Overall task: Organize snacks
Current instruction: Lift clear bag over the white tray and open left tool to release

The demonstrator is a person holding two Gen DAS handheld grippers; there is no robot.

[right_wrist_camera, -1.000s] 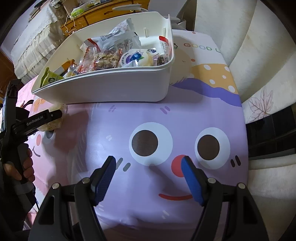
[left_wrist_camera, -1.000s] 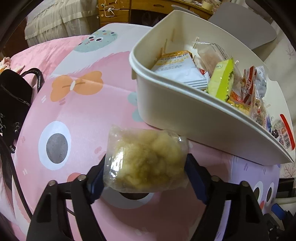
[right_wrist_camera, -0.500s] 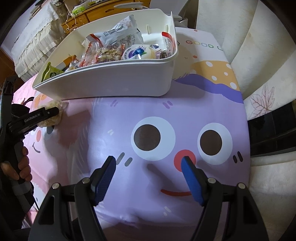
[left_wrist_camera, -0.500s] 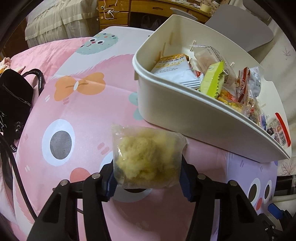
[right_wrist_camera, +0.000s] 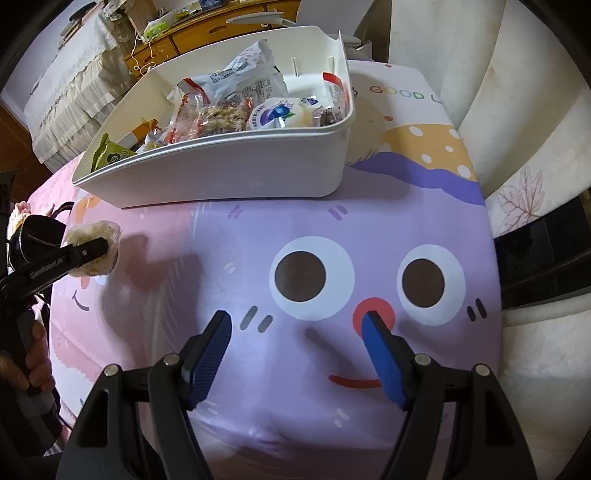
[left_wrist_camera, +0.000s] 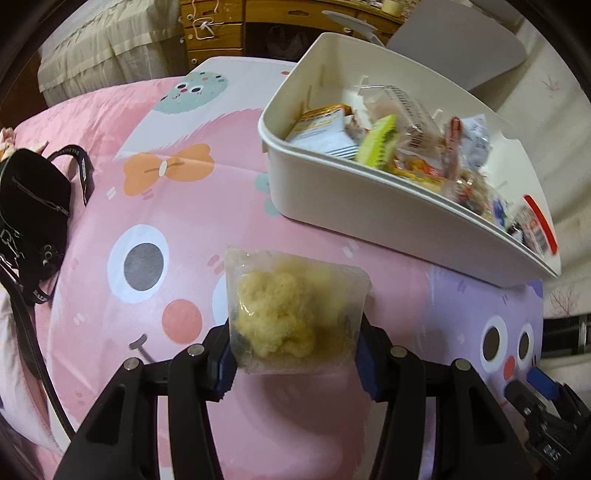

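Note:
My left gripper (left_wrist_camera: pixel 295 354) is shut on a clear bag of yellow crumbly snack (left_wrist_camera: pixel 291 314) and holds it above the pink cartoon cloth, in front of and left of the white bin (left_wrist_camera: pixel 354 206). The bin holds several wrapped snacks (left_wrist_camera: pixel 380 144). In the right wrist view the bin (right_wrist_camera: pixel 236 170) stands at the back, and the left gripper with the snack bag (right_wrist_camera: pixel 94 247) shows at the far left. My right gripper (right_wrist_camera: pixel 297 330) is open and empty, low over the purple face print.
A black strapped bag (left_wrist_camera: pixel 33 210) lies at the cloth's left edge. A wooden dresser (left_wrist_camera: pixel 236 26) and a draped bed stand behind. A white cushion (right_wrist_camera: pixel 528 122) borders the right side, with a dark gap below it.
My left gripper has lifted and pulled back with the snack bag, so the bin looks farther and more to the right. My right gripper has drifted slightly, still open.

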